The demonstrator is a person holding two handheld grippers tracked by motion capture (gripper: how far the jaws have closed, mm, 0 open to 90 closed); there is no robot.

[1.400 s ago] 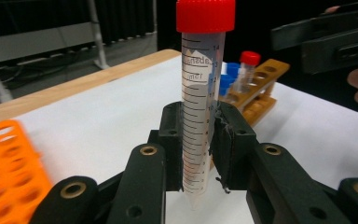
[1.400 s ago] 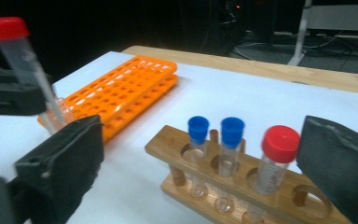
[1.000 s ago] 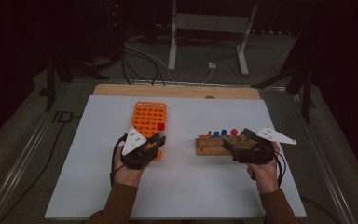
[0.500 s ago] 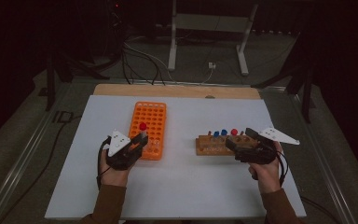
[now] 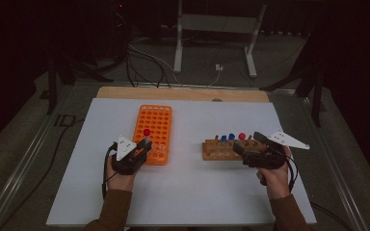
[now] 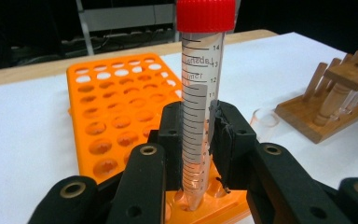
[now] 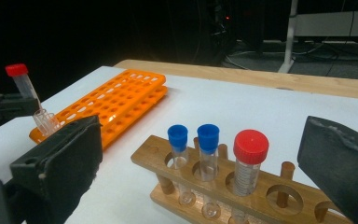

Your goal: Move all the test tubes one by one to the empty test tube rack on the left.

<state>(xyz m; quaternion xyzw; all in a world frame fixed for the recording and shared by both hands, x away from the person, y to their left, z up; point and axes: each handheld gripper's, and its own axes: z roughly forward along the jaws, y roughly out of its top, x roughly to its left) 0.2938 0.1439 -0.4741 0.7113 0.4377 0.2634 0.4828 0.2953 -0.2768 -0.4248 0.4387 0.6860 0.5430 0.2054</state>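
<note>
Two racks sit on the white table [image 5: 183, 192], and the work runs between them. At the left, the left gripper [image 5: 143, 147] is clamped on a clear tube with a red cap [image 6: 196, 116], holding it near its lower half, upright with a slight lean. The tube's pointed tip sits at the mouth of a hole in the near edge of the orange rack [image 5: 155, 132]; whether it has entered the hole is hard to tell. A small clear cup [image 6: 264, 117] stands on the table just beside that rack, apart from the tube.

To seat the tube well, I would judge that the hand should first square the tube over the hole so that it stands straight, then lower it steadily along its own line. Letting go should wait until the rack carries the tube; the grip sits low, so the jaws may meet the rack top before the tube is fully down, and a small regrip higher up could be needed.

Farther right stands the wooden rack [image 5: 221, 151], with two blue-capped tubes [image 7: 193, 149] and another red-capped tube [image 7: 249, 163] upright in its holes. The right gripper [image 5: 248, 144] rests at that rack's right end with its jaws wide apart, holding nothing.
</note>
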